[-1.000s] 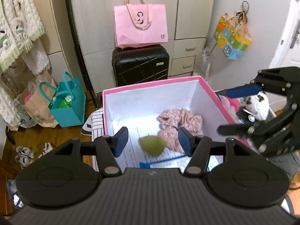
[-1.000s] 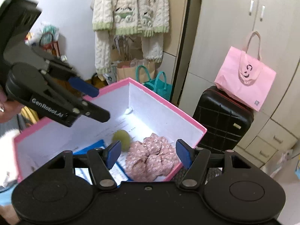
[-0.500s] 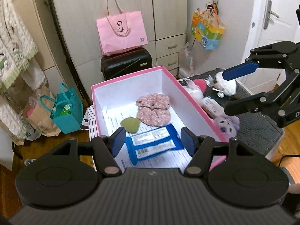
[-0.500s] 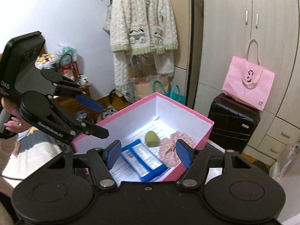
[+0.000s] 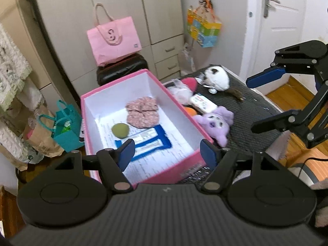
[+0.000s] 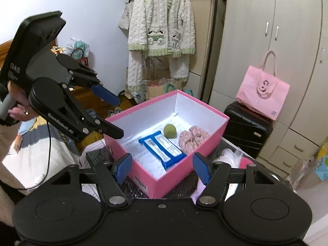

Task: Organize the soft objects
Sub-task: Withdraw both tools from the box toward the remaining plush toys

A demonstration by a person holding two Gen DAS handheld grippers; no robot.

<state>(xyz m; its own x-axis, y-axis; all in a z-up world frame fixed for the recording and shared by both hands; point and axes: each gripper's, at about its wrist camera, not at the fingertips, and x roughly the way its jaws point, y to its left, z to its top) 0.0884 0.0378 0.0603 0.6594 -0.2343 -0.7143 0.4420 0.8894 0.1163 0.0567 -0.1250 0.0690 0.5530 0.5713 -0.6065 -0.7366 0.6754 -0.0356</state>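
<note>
**Q:** Pink box (image 5: 185,169) on the dark mat (image 5: 252,110): which step is shown?

**A:** Between picks, as judged. The box holds a floral scrunchie (image 5: 142,111), a green puff (image 5: 120,130) and a blue packet (image 5: 150,143). The purple plush (image 5: 215,122), white plush (image 5: 218,76) and other soft items lie outside on the mat, just beside the box wall.

**Q:** Gripper states?

**A:** The left gripper (image 5: 168,153) is empty, its jaws opening. The right gripper (image 6: 160,167) is spread wide and empty.

**Q:** Next move?

**A:** Probably a reach to the purple plush, pinching its soft body squarely so that it does not slip.

**Q:** Change from a second earlier?

**A:** Both grippers have drawn back and risen; the blue packet and the mat's toys, then mostly out of view, now show.
</note>
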